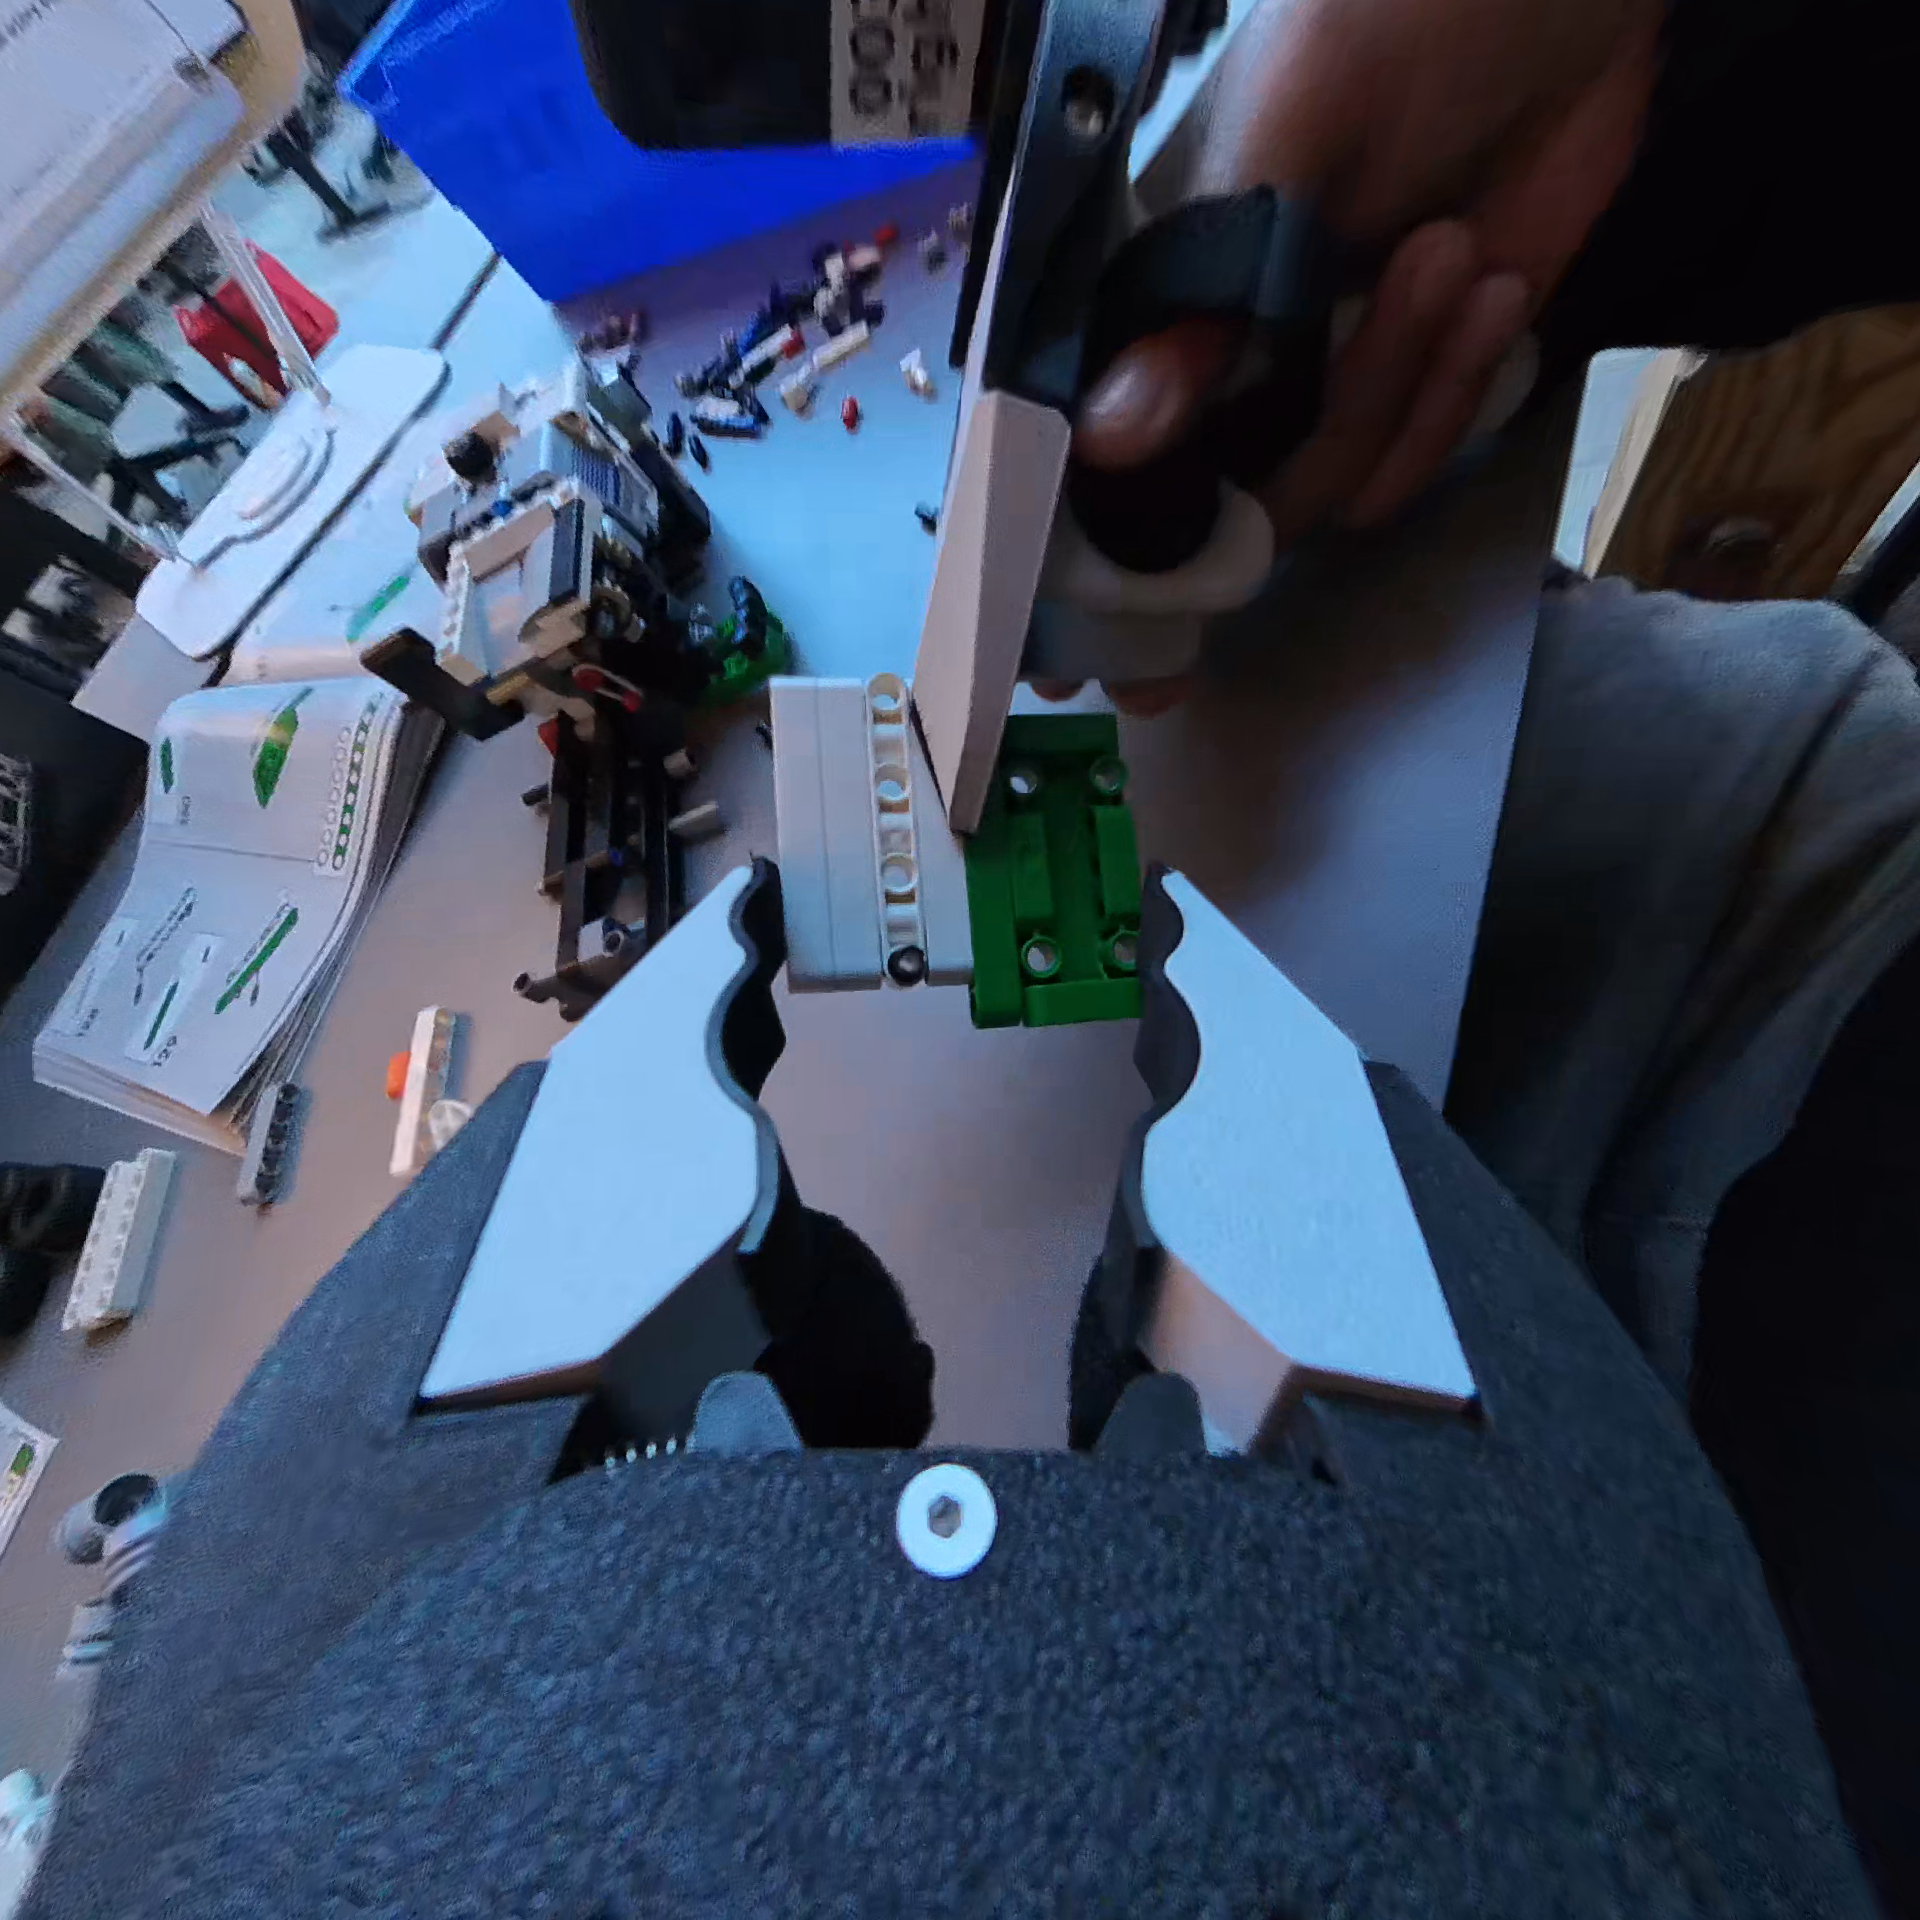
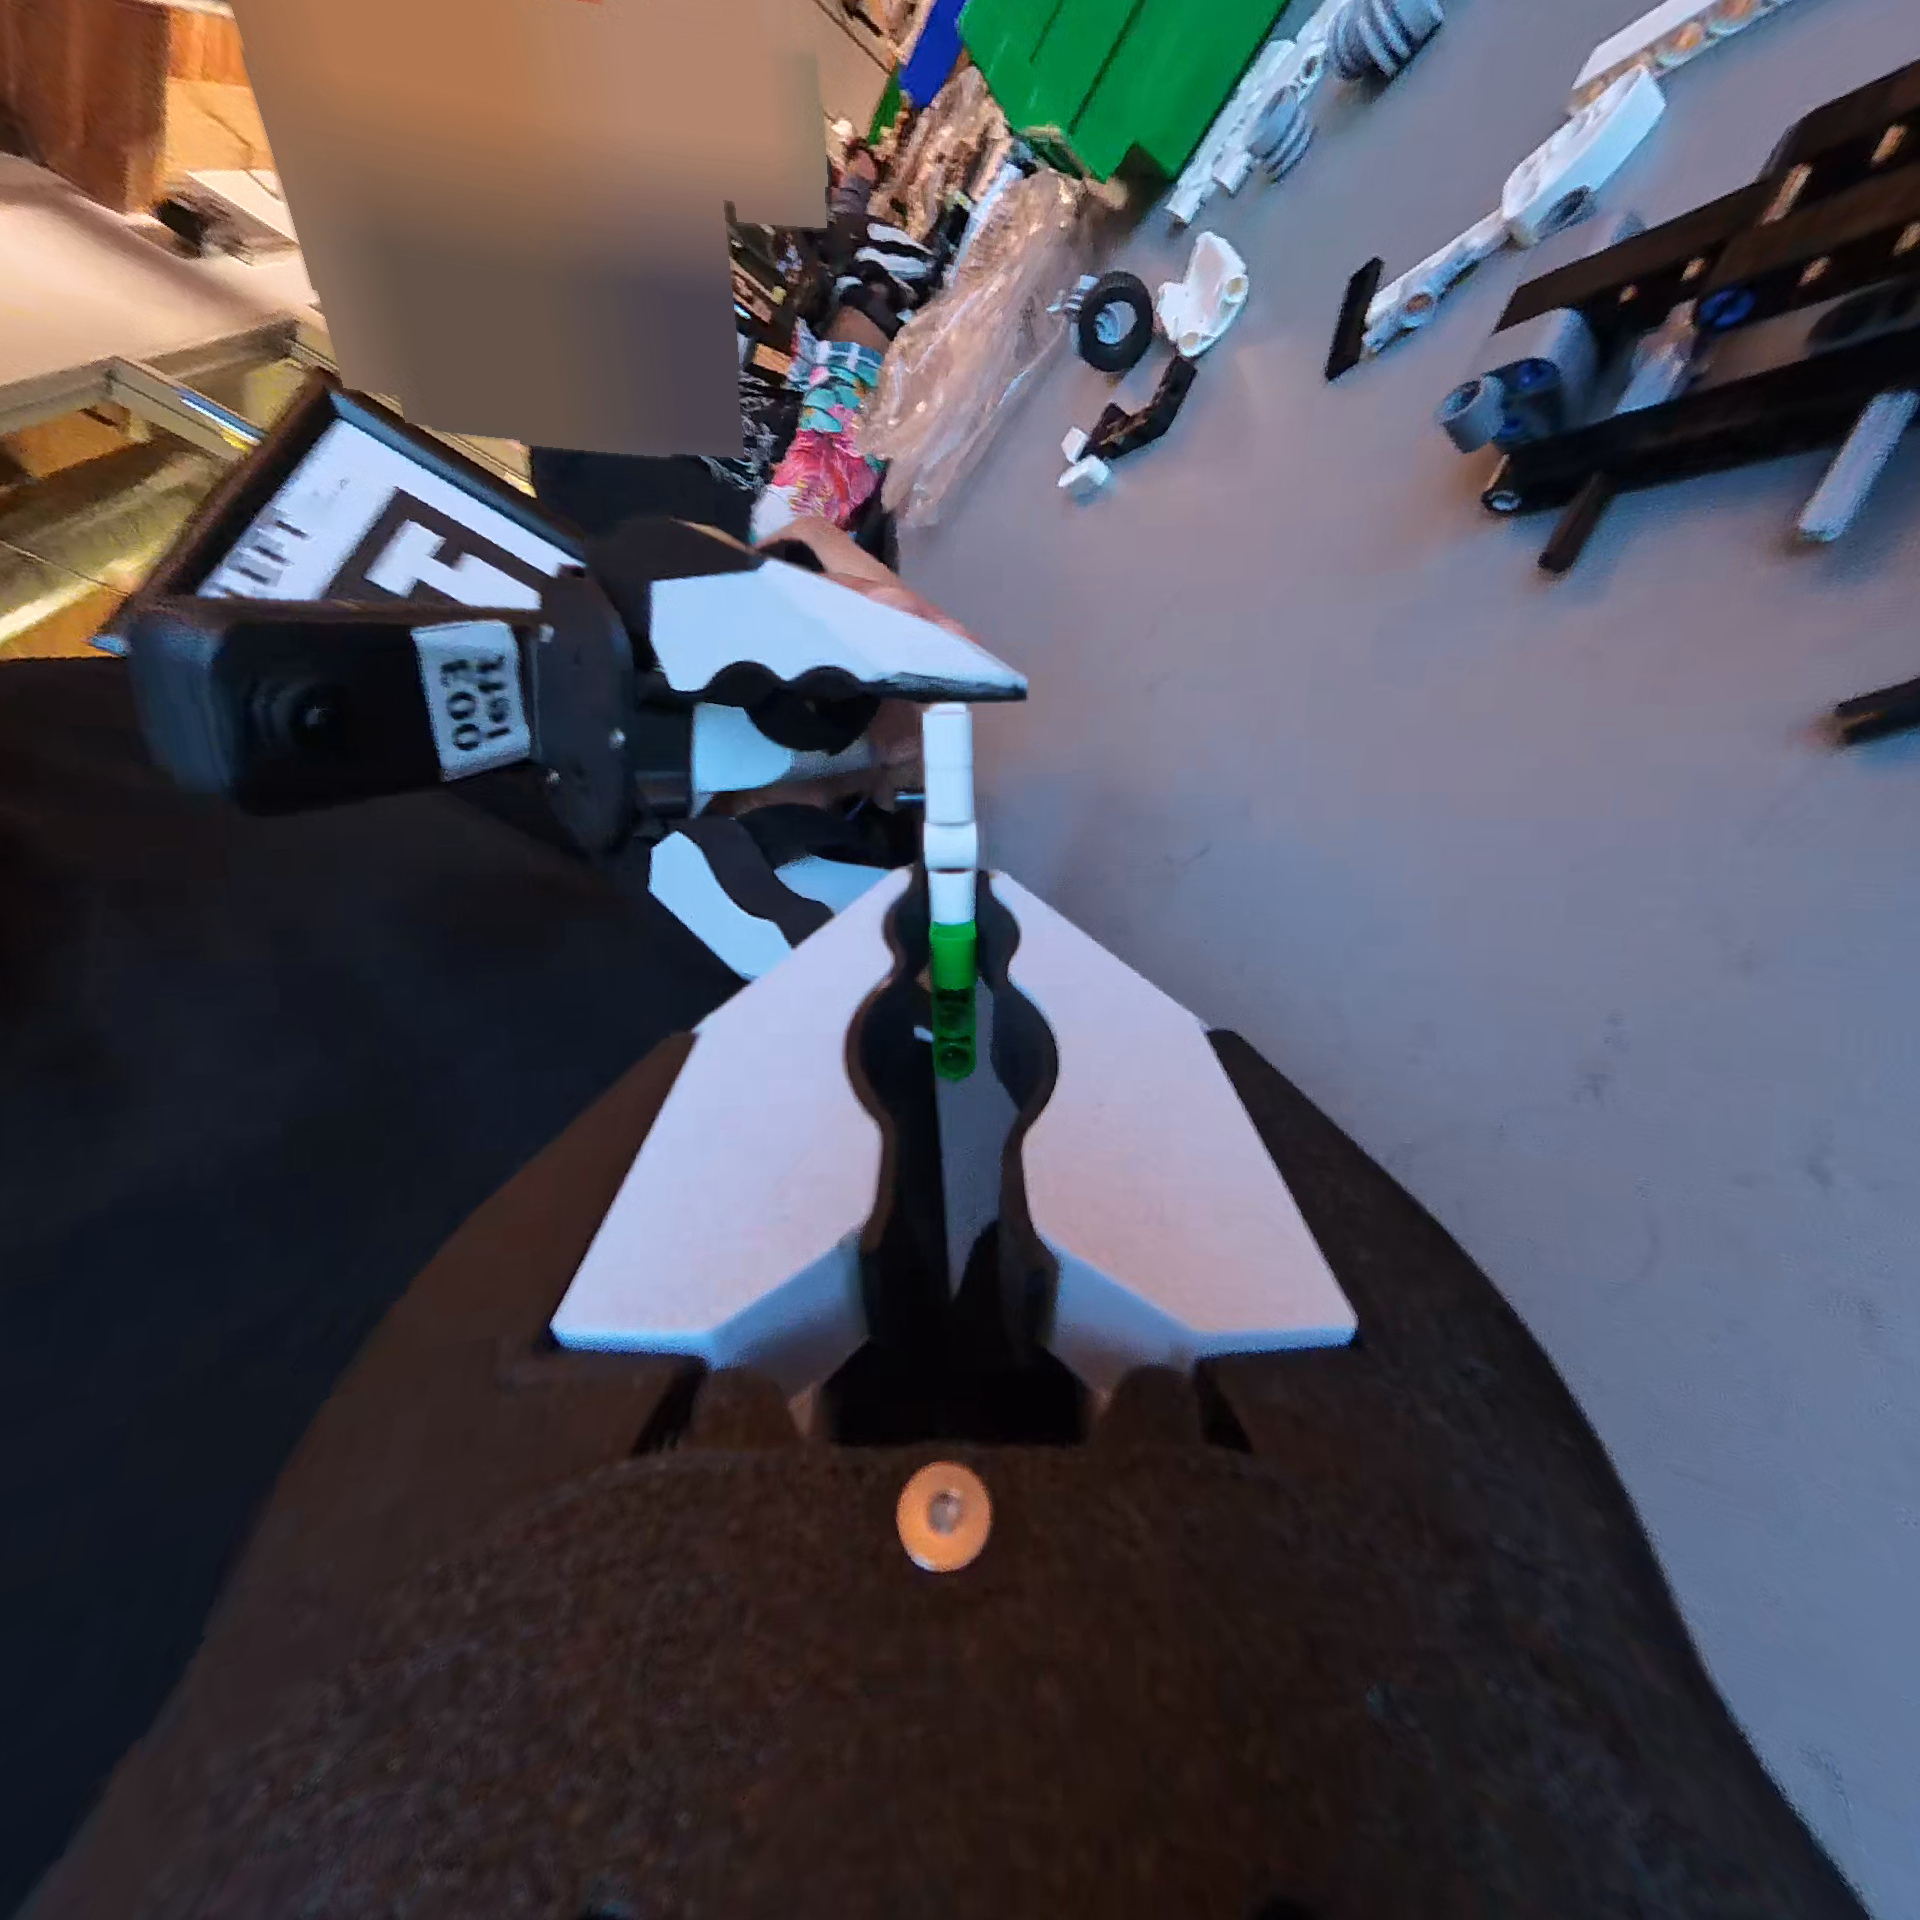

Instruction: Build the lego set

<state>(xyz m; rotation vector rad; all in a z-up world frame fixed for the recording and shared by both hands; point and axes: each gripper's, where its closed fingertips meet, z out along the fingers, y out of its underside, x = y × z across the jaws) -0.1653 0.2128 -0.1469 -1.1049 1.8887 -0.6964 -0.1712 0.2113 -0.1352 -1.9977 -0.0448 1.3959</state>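
The right claw (image 2: 951,914) is pinching a small sub-assembly: a green panel (image 1: 1055,883) joined to a white beam piece (image 1: 883,842), held above the grey tabletop (image 1: 1299,831) close to its near edge. The left claw (image 1: 961,904) is spread wide, its tips either side of this sub-assembly; contact cannot be confirmed. A partly built model (image 1: 561,561) stands toward the tabletop's left side, beside an open instruction booklet (image 1: 218,883). Loose parts (image 1: 790,343) lie scattered near the far edge, in front of a blue bin (image 1: 582,166).
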